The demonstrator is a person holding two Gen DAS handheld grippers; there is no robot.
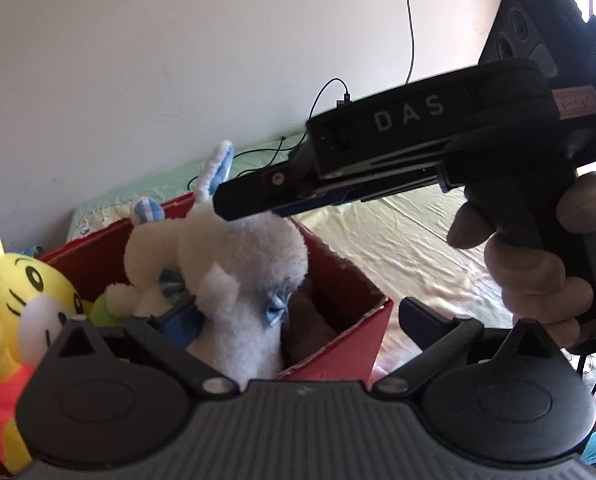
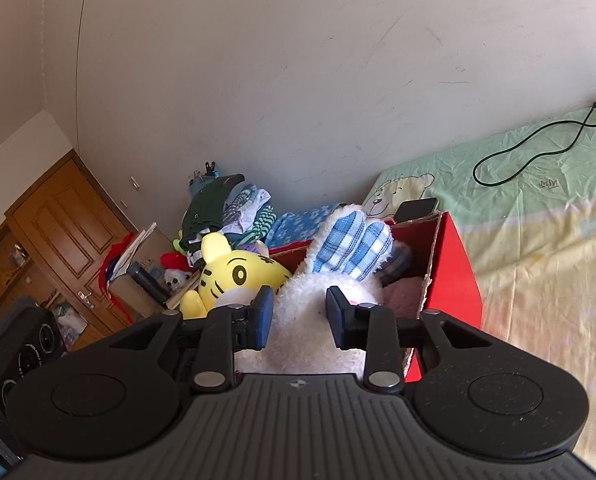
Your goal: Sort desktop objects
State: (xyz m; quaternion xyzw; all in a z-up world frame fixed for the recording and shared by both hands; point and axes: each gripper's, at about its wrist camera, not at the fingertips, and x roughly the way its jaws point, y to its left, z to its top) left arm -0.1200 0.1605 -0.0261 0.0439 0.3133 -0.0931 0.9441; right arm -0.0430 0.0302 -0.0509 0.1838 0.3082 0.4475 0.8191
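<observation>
While the white plush rabbit (image 2: 317, 312) sits in the red box (image 2: 453, 264), the right gripper (image 2: 299, 316) hovers at its head, jaws slightly apart, a pad on either side of the fur and not squeezing it. Left gripper (image 1: 294, 316): jaws spread wide around the rabbit's body, holding nothing. Yellow tiger plush (image 2: 238, 276) sits just beside it.

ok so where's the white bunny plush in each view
Left wrist: white bunny plush centre-left, in the red box, under the right gripper.
Right wrist: bunny low centre, between that gripper's pads.
Shared landmark: yellow tiger plush, left of the bunny.
</observation>
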